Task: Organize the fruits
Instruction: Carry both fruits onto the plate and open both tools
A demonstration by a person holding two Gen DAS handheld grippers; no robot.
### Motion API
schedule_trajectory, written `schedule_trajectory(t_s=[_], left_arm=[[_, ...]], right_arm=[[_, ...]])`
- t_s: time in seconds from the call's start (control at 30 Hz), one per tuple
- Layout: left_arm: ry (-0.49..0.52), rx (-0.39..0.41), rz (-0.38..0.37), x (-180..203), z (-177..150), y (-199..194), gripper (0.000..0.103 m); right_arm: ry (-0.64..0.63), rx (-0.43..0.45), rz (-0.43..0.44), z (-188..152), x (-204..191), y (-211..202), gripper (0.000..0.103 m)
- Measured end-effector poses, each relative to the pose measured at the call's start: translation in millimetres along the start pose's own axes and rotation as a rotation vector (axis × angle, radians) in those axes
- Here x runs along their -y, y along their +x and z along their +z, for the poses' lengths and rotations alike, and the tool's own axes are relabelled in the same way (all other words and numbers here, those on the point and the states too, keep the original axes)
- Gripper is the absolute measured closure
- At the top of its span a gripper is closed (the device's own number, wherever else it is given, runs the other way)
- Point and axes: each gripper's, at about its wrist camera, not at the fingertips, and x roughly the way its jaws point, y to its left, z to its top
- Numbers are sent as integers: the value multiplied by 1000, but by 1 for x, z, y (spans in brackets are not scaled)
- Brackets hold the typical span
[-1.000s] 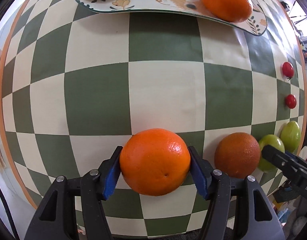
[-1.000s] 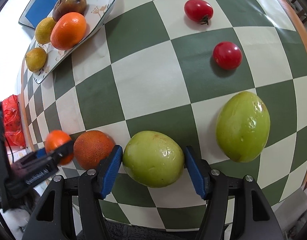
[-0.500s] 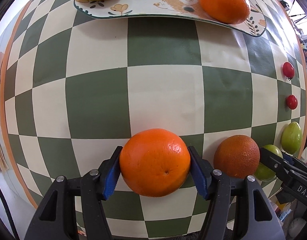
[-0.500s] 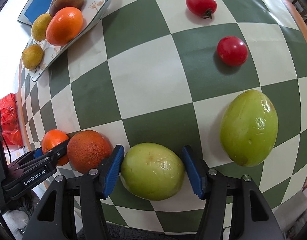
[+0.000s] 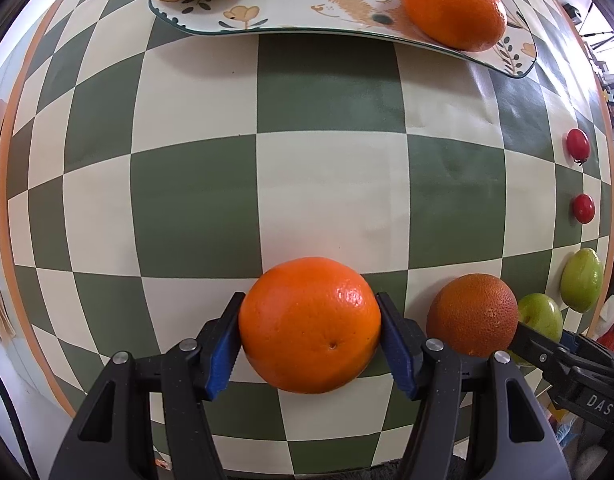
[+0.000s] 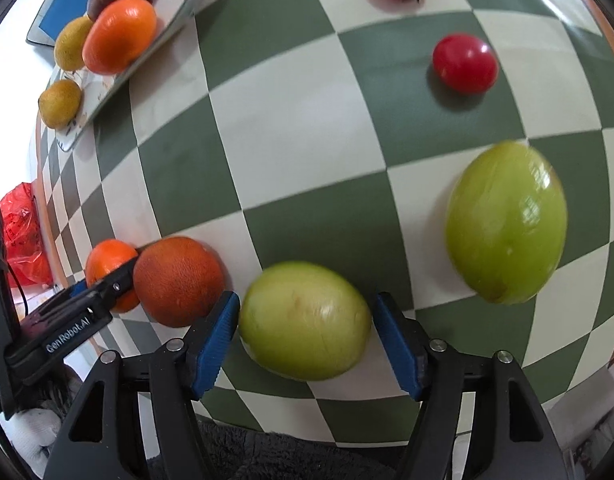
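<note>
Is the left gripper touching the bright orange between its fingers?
Touching. In the left wrist view both blue pads of the left gripper press against the sides of the orange, no gap.

Open checkered cloth toward plate.

Green-cream checked tablecloth, blue-padded fingers
</note>
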Motion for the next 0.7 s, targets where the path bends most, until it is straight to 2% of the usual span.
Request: schedule_trajectory(t_s=[0.07,0.27,0.47,0.7], left_arm=[[0,-1,-1,0,0,0,42],[2,8,1,-2,0,-2,42],[10,50,3,0,-2,-17,43],[-27,160,-106,1,22,-78,43]], right_arm=[[1,18,1,-2,-2,2,37],[-23,67,-2,-4,-2,-3,37],[-77,130,-14,-3,-8,-18,37],[-132,204,21,7,-21,-47,37]])
